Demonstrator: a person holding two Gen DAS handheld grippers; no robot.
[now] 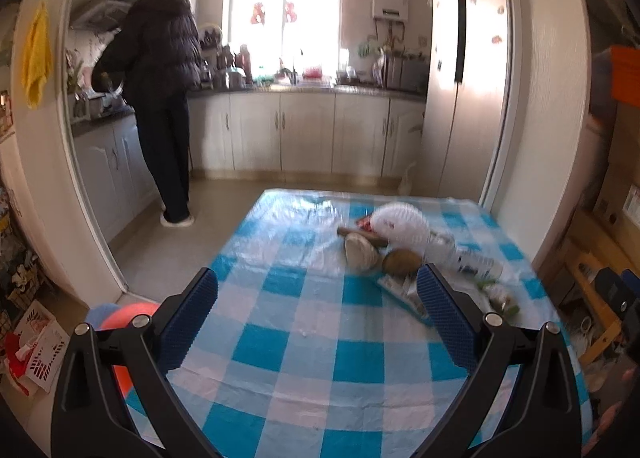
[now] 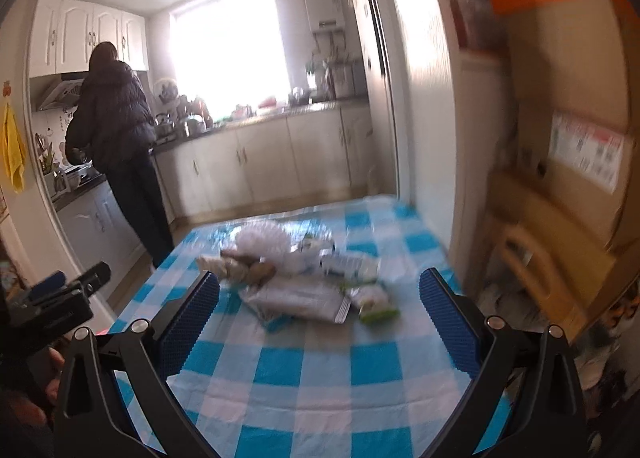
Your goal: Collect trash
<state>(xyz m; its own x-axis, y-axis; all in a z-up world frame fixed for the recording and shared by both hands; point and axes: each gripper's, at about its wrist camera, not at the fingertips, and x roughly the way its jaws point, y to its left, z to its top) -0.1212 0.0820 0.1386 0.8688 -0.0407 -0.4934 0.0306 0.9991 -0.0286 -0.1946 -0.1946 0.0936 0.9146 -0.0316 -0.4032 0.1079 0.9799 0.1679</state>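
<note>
Both of my hand-held grippers sit lowest in view, each spread wide and holding nothing: the left hand-held gripper (image 1: 316,314) and the right hand-held gripper (image 2: 320,312), both above the near part of the counter (image 2: 320,386) with its blue-and-white checked cloth.

Just past the right fingertips lies the trash (image 2: 296,274), a loose heap toward the middle and far side of the cloth. Nearest me in it is a flat silvery wrapper (image 2: 296,300), with a green-and-white packet (image 2: 374,304) touching its right end. Behind them sit a brown lump (image 2: 262,272), a plastic bottle (image 2: 352,262) on its side, and a white crumpled bag (image 2: 262,238) at the back. From the left view the heap sits to the right of my fingers, the brown lump beside the right pad (image 1: 444,308).

Beyond the counter a person (image 1: 164,85) stands at the kitchen worktop, back to me, well apart from the heap.

I judge this to be the approach step: nothing is gripped yet. Next I would push the right one forward and down over the wrapper, the closest piece, and close on its raised edge. It lies flat and looks slippery, so a shallow pinch may slide off. I see no bin for certain in either view.
</note>
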